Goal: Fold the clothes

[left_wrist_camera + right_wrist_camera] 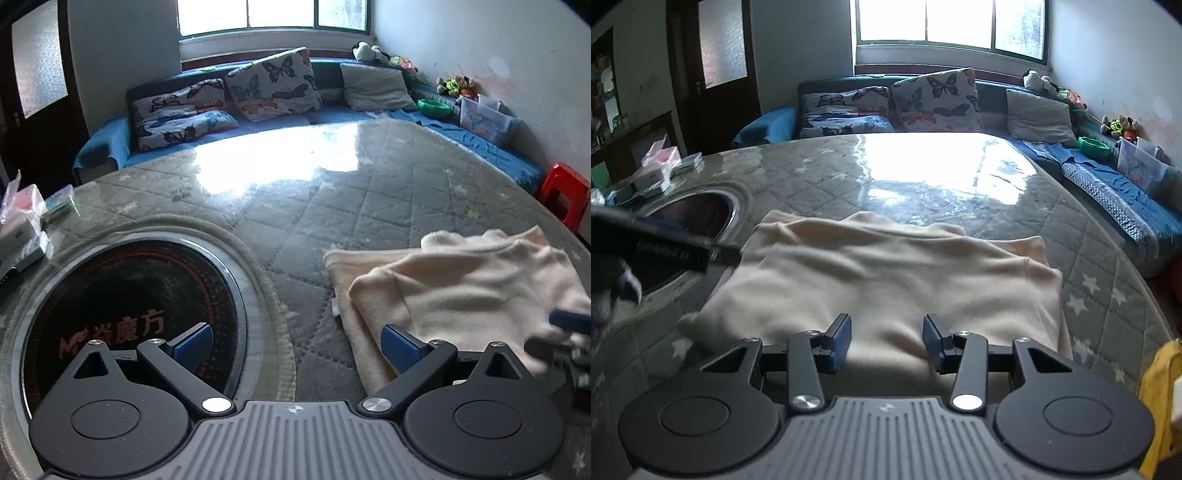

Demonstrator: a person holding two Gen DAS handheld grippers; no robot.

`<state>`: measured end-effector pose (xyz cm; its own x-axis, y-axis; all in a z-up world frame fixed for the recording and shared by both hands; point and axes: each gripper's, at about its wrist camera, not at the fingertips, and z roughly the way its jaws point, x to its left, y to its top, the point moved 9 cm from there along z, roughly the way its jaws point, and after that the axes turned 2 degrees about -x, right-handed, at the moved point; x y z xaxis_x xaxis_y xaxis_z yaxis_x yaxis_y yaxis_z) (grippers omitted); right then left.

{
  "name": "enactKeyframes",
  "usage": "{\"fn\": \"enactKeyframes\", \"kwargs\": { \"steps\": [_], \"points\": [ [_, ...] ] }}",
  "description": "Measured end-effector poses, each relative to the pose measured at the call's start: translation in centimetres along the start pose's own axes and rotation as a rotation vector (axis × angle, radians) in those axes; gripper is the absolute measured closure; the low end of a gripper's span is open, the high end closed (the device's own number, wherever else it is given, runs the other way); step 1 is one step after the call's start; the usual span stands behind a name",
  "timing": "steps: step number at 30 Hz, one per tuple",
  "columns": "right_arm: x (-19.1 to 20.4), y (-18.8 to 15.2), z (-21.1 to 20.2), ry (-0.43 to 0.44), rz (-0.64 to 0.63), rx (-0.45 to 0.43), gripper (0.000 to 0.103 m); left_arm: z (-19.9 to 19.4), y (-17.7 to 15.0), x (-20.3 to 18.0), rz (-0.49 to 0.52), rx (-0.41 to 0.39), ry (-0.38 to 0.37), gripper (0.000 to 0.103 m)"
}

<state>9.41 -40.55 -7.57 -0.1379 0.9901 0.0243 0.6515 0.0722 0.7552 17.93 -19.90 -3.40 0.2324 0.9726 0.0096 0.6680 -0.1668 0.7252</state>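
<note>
My left gripper (297, 349) hangs wide open over the table (332, 206), nothing between its fingers; my right gripper (886, 341) gapes part-open above the folded cream garment (886, 273) lying there.

Round table (960, 206) under a grey quilted star-print cover and a glossy clear sheet, glaring white at the far side. Set into the left part, a dark circular heater plate (136, 306) with orange lettering. Spread on the near right, a cream garment (886, 280), partly folded, layers overlapping, lying flat on the cover. At the far left edge, small boxes and plastic-wrapped packets (657, 170), possibly tissues, too blurred to tell, well apart from the garment.
</note>
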Motion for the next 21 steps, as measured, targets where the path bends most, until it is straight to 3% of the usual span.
{"fn": "enactKeyframes", "kwargs": {
  "steps": [10, 21],
  "points": [
    [1.1, -1.1, -2.5, -0.002, -0.035, -0.006, 0.06, -2.1, -1.3, -4.2, 0.082, -0.026, -0.102, 0.004],
    [1.3, -2.2, -4.5, 0.025, -0.02, 0.014, 0.06, -2.6, -3.2, -4.1, 0.16, -0.046, -0.073, 0.004]
  ]
}}
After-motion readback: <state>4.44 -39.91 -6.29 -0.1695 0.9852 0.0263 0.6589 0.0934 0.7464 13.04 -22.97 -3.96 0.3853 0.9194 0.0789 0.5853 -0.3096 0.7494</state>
